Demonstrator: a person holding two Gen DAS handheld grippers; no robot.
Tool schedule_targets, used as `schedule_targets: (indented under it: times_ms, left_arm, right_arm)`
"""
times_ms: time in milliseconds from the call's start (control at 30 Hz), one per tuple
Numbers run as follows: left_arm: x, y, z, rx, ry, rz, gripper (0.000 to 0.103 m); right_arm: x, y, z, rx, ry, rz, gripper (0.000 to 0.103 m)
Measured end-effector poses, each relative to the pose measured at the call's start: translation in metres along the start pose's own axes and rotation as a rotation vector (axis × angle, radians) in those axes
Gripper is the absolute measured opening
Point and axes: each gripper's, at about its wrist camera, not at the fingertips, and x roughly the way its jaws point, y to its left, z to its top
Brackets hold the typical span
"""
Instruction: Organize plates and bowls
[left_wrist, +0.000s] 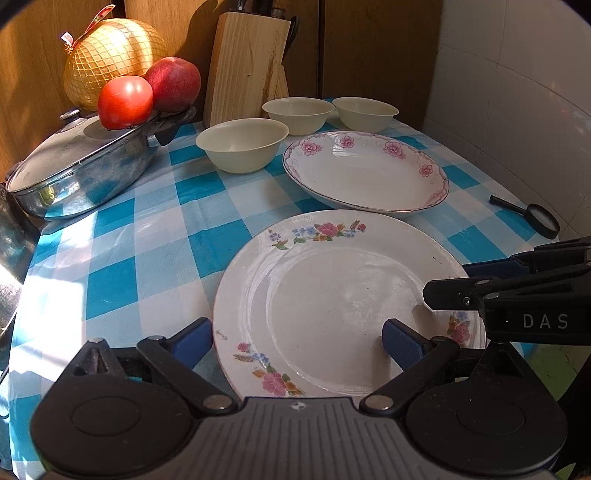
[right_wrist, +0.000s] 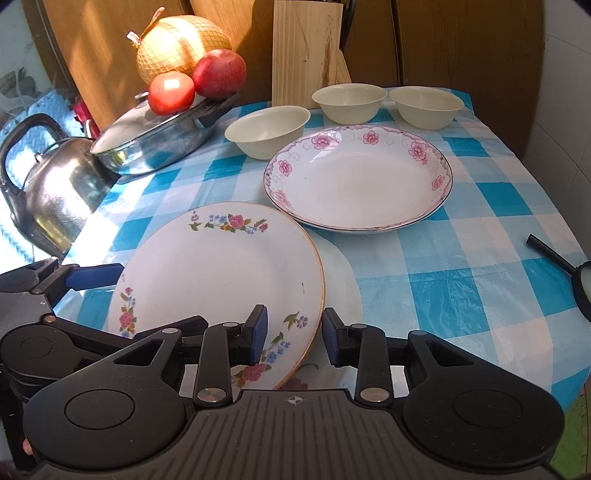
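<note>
Resting on the blue-and-white checked surface (right_wrist: 461, 266), the flat flowered plate (right_wrist: 221, 273) serves as the landmark, its right edge raised off the cloth in the right wrist view. Far left of it stands a steel kettle (right_wrist: 51, 192); behind and to its left sits a lidded steel pan (right_wrist: 155, 147), with a tomato (right_wrist: 171, 92) and a red apple (right_wrist: 219, 73) on the lid and a netted pomelo (right_wrist: 181, 48) behind them. Just left of the plate is the left tool (left_wrist: 297, 341), released, its blue pads spread wide with one pad off the plate's left rim and the other over its inner face, neither clearly pressing it. At the plate's near right edge is the right tool (right_wrist: 293, 334), its fingers straddling the rim, one pad above the plate and one outside it; a gap shows at the outer pad, so it reads as not clenched. In the left wrist view the white letters "DAS" show on this tool's black body; no other writing can be read. Behind the plate a cream bowl (right_wrist: 267, 129) stands, with a wooden knife block (right_wrist: 306, 51) farther back. Behind and right of the plate lies a deep plate with pink flowers (right_wrist: 358, 181), nearly touching the flat one, and behind that are two more cream bowls (right_wrist: 349, 101) (right_wrist: 426, 105) side by side. Well to the right of the plate lies a black magnifying glass (left_wrist: 541, 218).
</note>
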Motion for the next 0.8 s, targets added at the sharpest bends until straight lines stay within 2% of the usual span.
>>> schedule_targets:
  times_ms: [67, 233, 400, 467, 533, 700, 800]
  left_arm:
    - [-0.001, -0.001, 0.0, -0.001, -0.006, -0.007, 0.09]
    - [-0.014, -0.016, 0.004, 0.083, -0.096, 0.031, 0.088]
    - [-0.015, -0.007, 0.012, 0.029, -0.106, 0.028, 0.088]
    - [-0.013, -0.001, 0.015, -0.006, -0.105, 0.032, 0.088]
    - [-0.01, 0.004, 0.02, -0.031, -0.104, 0.039, 0.088]
    - [0.001, 0.004, 0.047, -0.054, -0.111, 0.115, 0.088]
    - [0.014, 0.002, 0.07, -0.098, -0.07, 0.138, 0.089]
  right_arm:
    - [-0.003, -0.003, -0.002, 0.004, -0.01, -0.002, 0.047]
    - [-0.005, -0.013, -0.003, 0.024, -0.025, -0.002, 0.047]
    - [-0.01, -0.019, -0.001, 0.029, -0.063, -0.016, 0.047]
    - [-0.011, -0.024, 0.0, 0.044, -0.08, -0.024, 0.055]
    - [-0.007, -0.035, 0.0, 0.079, -0.086, -0.029, 0.057]
    - [-0.001, -0.058, 0.01, 0.166, -0.095, -0.019, 0.057]
    - [-0.005, -0.064, 0.023, 0.181, -0.139, -0.014, 0.057]
